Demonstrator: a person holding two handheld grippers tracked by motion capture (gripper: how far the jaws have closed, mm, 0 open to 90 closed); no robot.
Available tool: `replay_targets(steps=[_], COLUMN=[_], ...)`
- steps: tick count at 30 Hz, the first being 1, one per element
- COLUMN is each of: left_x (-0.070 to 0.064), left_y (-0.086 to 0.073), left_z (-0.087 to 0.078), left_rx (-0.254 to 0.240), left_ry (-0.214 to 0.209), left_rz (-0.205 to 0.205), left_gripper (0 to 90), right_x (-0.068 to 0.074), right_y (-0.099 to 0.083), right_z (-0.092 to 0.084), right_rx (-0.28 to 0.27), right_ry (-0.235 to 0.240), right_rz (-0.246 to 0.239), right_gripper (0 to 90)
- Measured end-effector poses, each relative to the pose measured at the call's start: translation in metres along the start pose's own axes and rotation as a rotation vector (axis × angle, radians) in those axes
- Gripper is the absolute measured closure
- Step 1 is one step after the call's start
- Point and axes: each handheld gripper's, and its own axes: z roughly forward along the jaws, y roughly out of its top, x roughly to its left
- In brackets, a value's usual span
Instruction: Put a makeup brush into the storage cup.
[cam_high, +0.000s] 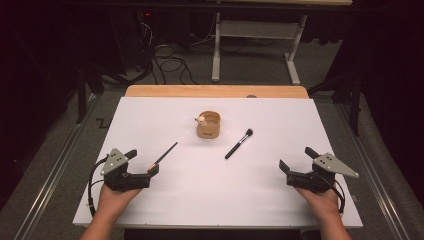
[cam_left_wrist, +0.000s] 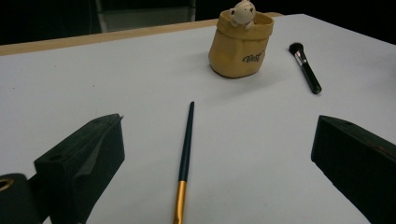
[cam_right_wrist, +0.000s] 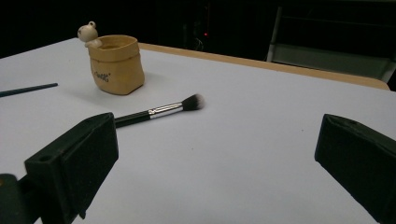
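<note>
While both claws gape empty: thin brush (cam_left_wrist: 186, 154) between the left claw's (cam_high: 141, 160) jaws, untouched.

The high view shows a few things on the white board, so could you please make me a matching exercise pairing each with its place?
Things:
1. thin brush
2. makeup brush
3. tan holder
4. right gripper

Places:
A. middle of the board, towards the far edge
B. between the open jaws of the left gripper
C. near right corner, jaws open
D. just right of the holder

Pairs: 1-B, 2-D, 3-A, 4-C
</note>
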Motion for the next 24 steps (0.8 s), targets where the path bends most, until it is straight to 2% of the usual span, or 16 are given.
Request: replay_targets(steps=[7,16,24], left_x=[0.0039,0.0052,0.0081], left_y=[0.0005,0.0001,-0.0008], left_z=[0.0,0.0008,0.0021], left_rx=[0.029,0.083,0.125], left_ry=[0.008,0.043,0.074], left_rz=[-0.011,0.044,0.049], left_gripper=[5.7,5.8,5.7], right_x=[-0.0022,-0.0046,-0.002], right_y=[-0.0008,0.0031,0.0013], right_z=[0.0002,0.0054,0.0078], right_rx=[0.005,0.018,0.038], right_ry=[-0.004,-0.014,-0.007], right_rz=[-0.002,-0.023,-0.029], right_gripper=[0.2,0.2,0.2])
